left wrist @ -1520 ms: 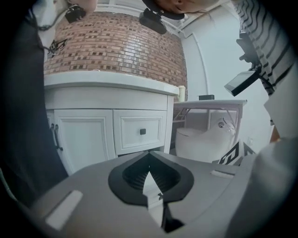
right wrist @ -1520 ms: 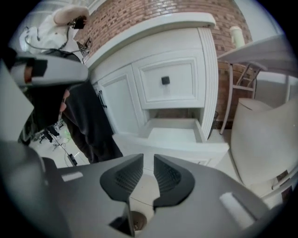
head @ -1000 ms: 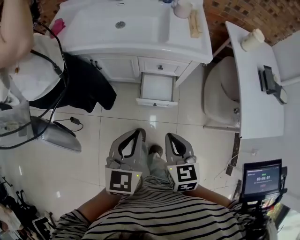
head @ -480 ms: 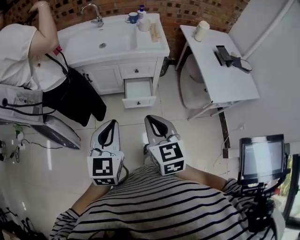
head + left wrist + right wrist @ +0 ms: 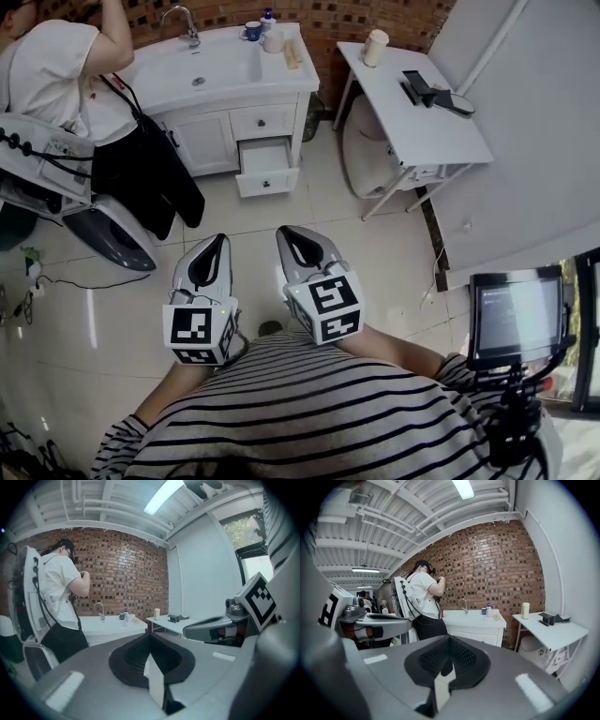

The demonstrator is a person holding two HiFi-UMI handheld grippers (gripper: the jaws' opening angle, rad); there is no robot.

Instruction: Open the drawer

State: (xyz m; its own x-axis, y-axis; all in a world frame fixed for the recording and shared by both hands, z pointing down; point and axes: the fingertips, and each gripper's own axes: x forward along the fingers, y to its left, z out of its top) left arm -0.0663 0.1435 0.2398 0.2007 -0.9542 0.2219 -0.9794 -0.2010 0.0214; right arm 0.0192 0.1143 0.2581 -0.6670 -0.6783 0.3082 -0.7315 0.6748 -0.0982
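Observation:
The white vanity [image 5: 220,70] stands against the brick wall at the top of the head view, and its lower middle drawer [image 5: 265,157] is pulled out. Both grippers are well back from it over the tiled floor, close to my striped shirt. My left gripper [image 5: 219,240] is shut with nothing in it; in its own view the left gripper [image 5: 150,634] has its tips touching. My right gripper [image 5: 284,232] is beside it, also shut and empty, and in its own view the right gripper [image 5: 449,637] points toward the vanity [image 5: 476,620].
A person in a white shirt [image 5: 66,70] stands at the vanity's left. A white side table [image 5: 412,112] with a cup [image 5: 376,47] is on the right, a round seat [image 5: 366,150] beneath it. A grey machine [image 5: 103,234] is on the left, a screen on a stand [image 5: 514,319] at lower right.
Both grippers have drawn back from the vanity and risen, staying shut. The vanity and its pulled-out drawer now look smaller and farther away.

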